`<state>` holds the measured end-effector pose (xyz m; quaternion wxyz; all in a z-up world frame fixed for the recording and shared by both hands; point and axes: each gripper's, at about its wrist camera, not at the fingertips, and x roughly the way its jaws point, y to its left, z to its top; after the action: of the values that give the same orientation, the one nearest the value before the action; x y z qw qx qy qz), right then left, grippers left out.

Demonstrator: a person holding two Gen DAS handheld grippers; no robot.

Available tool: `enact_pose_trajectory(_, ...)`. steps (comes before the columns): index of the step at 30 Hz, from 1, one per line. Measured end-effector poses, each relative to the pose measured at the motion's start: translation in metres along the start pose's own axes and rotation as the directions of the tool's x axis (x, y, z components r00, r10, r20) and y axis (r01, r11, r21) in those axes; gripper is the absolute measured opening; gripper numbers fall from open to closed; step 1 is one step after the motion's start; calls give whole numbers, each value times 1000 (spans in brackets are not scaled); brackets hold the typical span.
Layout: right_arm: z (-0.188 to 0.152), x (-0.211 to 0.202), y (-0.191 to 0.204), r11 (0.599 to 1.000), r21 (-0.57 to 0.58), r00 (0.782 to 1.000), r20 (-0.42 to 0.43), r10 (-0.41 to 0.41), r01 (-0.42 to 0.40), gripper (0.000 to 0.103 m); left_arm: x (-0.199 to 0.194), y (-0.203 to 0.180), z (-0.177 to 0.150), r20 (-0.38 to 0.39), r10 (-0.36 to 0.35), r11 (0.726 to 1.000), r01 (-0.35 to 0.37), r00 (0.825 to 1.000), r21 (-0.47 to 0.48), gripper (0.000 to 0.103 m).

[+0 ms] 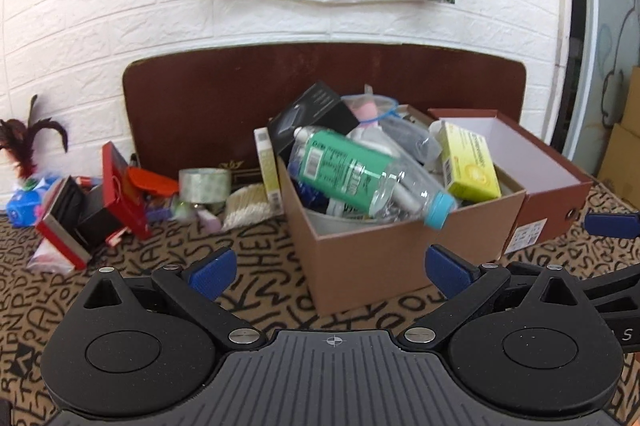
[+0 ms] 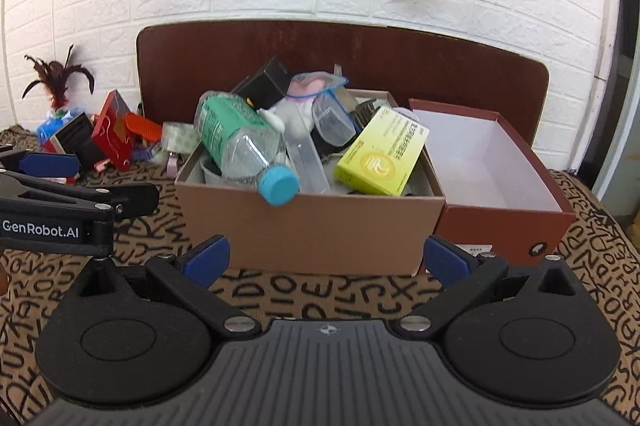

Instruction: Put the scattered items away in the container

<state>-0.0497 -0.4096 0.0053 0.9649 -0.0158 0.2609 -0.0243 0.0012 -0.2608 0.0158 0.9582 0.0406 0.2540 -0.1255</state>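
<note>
- Table surface (image 1: 280, 290): covered by a brown cloth printed with black letters; a dark brown board (image 1: 224, 93) stands upright against the white brick wall behind it
- Container, tan cardboard box (image 2: 320, 226): placed at table centre, open at the top, filled above its rim with mixed items
- Red-brown lid (image 2: 504, 226): lies upturned just beside the box on its right side, white interior showing
- Plastic bottle (image 2: 236, 141): green label, blue cap; lies tilted on top of the contents, with the cap overhanging the front rim of the box
- Yellow carton (image 2: 380, 157): rests tilted in the right part of the box
- Black box (image 1: 312, 117): protrudes from the rear of the pile, tilted
- Scattered items: a red box (image 1: 120, 181), a roll of clear tape (image 1: 204, 185) and a blue pack (image 1: 24, 205) remain on the cloth to the left of the container, near the board
- Left gripper (image 1: 336, 270): jaws spread wide, holding nothing, positioned in front of the container
- Right gripper (image 2: 326, 260): jaws spread wide, holding nothing, facing the front wall of the box; the left tool appears at the left edge of its view
</note>
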Motion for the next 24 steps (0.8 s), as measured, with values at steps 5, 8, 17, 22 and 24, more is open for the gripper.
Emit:
enact_pose_trajectory(5,-4,-7,3,1000,-18,1000,-6,15,-16,103,-11,-2,-4,-1,29,999,-29,1000,15,103)
enact_pose_trajectory(8,-4,-13,3,1000,-17,1000,-4,14,-14,103,-16,-2,-3,2,33,999,-33,999,14,103)
enact_pose_trajectory(17,-6,-23,8,1000,-27,1000,2,0,0,103,-25,-3,-4,4,19,1000,-19,1000,10,103)
enact_pose_trajectory(22,-4,-25,10,999,-33,1000,5,-2,2,103,-27,-2,-4,4,16,1000,-16,1000,11,103)
enact_pose_trajectory(24,-4,-25,11,999,-32,1000,3,-3,3,103,-27,-1,-4,3,16,1000,-16,1000,7,103)
